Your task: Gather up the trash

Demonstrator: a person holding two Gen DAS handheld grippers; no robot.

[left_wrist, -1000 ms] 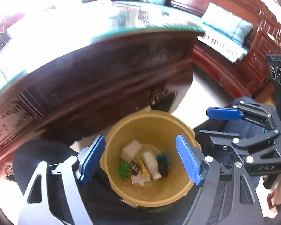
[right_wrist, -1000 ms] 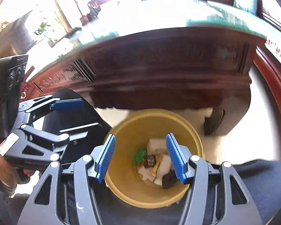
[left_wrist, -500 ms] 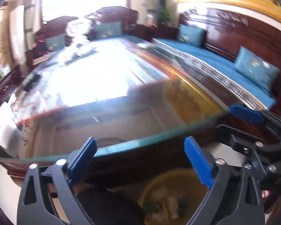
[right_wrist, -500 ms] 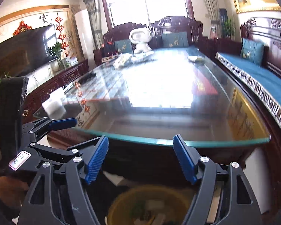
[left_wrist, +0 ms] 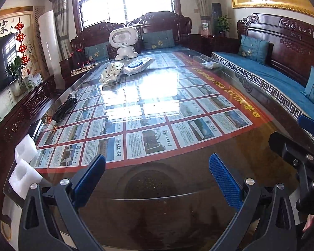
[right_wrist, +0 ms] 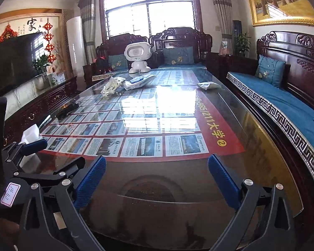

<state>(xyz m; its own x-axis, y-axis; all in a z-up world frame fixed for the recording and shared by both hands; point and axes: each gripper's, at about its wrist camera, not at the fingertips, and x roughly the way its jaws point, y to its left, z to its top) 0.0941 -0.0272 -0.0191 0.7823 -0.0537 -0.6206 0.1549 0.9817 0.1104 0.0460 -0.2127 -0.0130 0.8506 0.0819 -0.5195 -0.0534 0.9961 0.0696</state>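
My left gripper [left_wrist: 157,167] hangs open over the near end of the glass table [left_wrist: 198,179], nothing between its blue pads. My right gripper [right_wrist: 157,165] is beside it, jaws still opening and empty. Two white foam pieces [left_wrist: 25,163] sit at the table's near left edge, also in the right wrist view as foam [right_wrist: 30,135]. Far down the table lie a crumpled white wrapper [left_wrist: 112,73], a plastic bag with blue contents [left_wrist: 139,63] and a white packet [left_wrist: 210,64]. The yellow bin is out of view.
A black bundle [left_wrist: 64,107] lies on the table's left side and a white toy robot [left_wrist: 124,41] stands at the far end. A blue-cushioned wooden sofa [left_wrist: 272,77] runs along the right. A low cabinet [left_wrist: 21,113] with a television is on the left.
Both grippers rose from over the yellow bin of trash and tipped up to face along the tabletop. Both jaws widened. The bin dropped out of view.
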